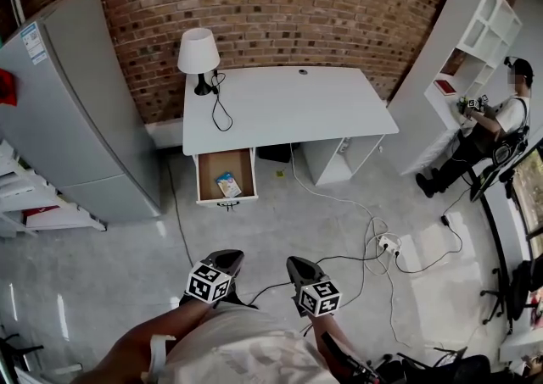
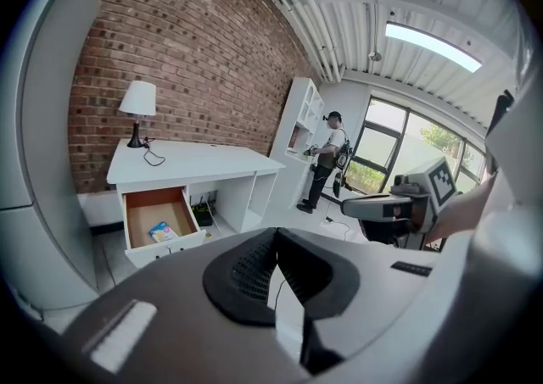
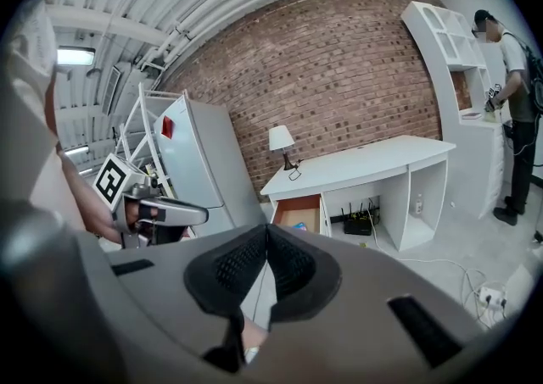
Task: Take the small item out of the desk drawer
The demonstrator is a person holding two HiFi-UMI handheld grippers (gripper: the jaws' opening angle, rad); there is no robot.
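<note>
The white desk [image 1: 288, 107] stands against the brick wall with its left drawer [image 1: 226, 199] pulled open. A small blue and yellow item [image 1: 228, 185] lies on the drawer's brown bottom; it also shows in the left gripper view [image 2: 163, 232] and, partly hidden, in the right gripper view [image 3: 299, 226]. My left gripper [image 1: 222, 265] and right gripper [image 1: 301, 272] hover side by side over the floor, well short of the desk. The left gripper [image 2: 273, 234] has its pads together with nothing between them. The right gripper [image 3: 267, 230] looks the same.
A lamp [image 1: 198, 56] with a trailing cord stands on the desk's back left corner. A grey fridge [image 1: 76, 111] is on the left. Cables and a power strip [image 1: 389, 244] lie on the floor to the right. A person [image 1: 484, 132] stands at the white shelf unit [image 1: 458, 43].
</note>
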